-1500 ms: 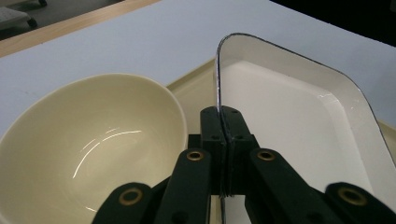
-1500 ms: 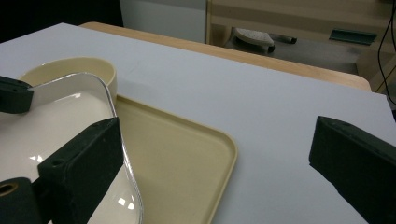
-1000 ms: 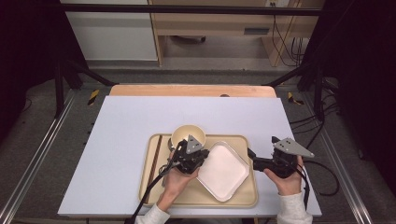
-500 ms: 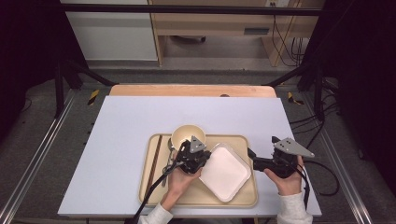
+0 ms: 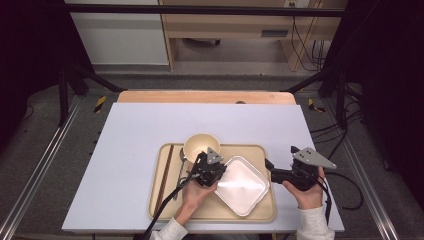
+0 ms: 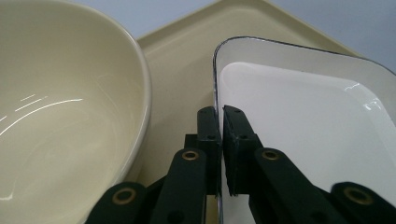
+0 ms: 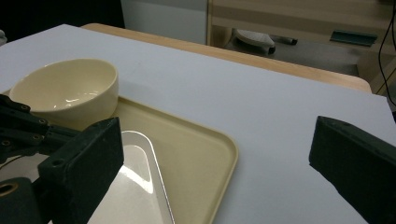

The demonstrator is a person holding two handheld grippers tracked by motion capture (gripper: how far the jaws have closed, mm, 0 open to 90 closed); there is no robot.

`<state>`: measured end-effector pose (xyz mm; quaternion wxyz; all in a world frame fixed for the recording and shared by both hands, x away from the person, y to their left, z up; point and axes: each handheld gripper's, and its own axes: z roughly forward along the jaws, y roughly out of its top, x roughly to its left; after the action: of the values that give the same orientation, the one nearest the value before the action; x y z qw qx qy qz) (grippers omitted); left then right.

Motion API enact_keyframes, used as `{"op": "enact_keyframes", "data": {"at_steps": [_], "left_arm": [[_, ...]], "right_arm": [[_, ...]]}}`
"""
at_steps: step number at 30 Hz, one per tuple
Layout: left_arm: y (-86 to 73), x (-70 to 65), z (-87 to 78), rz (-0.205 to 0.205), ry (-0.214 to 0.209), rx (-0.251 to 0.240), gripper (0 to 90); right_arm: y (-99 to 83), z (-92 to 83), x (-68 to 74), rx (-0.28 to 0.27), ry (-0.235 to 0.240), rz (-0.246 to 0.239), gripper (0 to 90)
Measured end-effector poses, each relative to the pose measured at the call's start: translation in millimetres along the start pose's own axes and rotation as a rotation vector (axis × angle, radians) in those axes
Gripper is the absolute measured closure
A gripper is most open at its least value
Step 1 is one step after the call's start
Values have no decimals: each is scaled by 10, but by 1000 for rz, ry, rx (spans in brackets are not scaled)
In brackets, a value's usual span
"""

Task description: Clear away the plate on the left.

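Step in hand: the left tongs (image 5: 218, 176) are pinching the rim of the white square dish (image 5: 243, 185), one pad on each side of the thin edge; the grip seems to be just easing.
Dish: it is lying on the cream tray (image 5: 260, 156), turned cornerwise, just beside the cream bowl (image 5: 199, 145), and apparently resting flat there.
Right tongs: the right tongs (image 5: 268, 165) are hovering wide apart with nothing between them, over the tray's right edge near the dish's corner.
Next move: judging by the pinch, the dish is either being set down or about to be lifted; a lift is calling for a firm, level hold on that slippery rim and clearance from the bowl, while a release is calling for the pads to part and back off along the rim.
Other things: dark chopsticks (image 5: 165, 175) are lying along the tray's left side.
Surface: a pale grey-blue mat is covering the desk (image 5: 135, 135), with a wooden edge showing at the far side.
Room: dark frame posts are standing at both sides, with light wooden furniture and trailing cables beyond.
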<state>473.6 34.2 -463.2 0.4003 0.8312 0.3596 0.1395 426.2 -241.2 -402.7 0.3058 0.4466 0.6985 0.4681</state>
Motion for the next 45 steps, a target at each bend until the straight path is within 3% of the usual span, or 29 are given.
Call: {"op": "enact_keyframes", "data": {"at_steps": [4,15,19,25,30,33,35,39,45], "left_arm": [[-15,11,33,10,4,29,851],[-25,-13,43,30,18,49,829],[0,-7,-41,38,2,55,754],[91,-21,-351,60,-5,-20,687],[165,120,-707,66,-35,-113,547],[171,183,-810,65,-41,-133,493],[155,280,-961,89,-27,-157,448],[111,386,-1100,92,-10,-178,380],[-66,641,-1344,77,74,-202,318]], "right_arm": [[-1,-1,-3,1,-2,0,35],[-7,5,-6,5,-2,0,34],[-6,4,-9,3,-2,6,34],[-6,3,-9,3,-4,2,34],[-7,-3,-17,4,-4,7,34],[-9,-1,-17,6,-4,5,33],[-12,1,-19,9,-5,7,31],[-16,7,-24,13,-4,10,29],[-15,-1,-29,10,-9,8,29]]}}
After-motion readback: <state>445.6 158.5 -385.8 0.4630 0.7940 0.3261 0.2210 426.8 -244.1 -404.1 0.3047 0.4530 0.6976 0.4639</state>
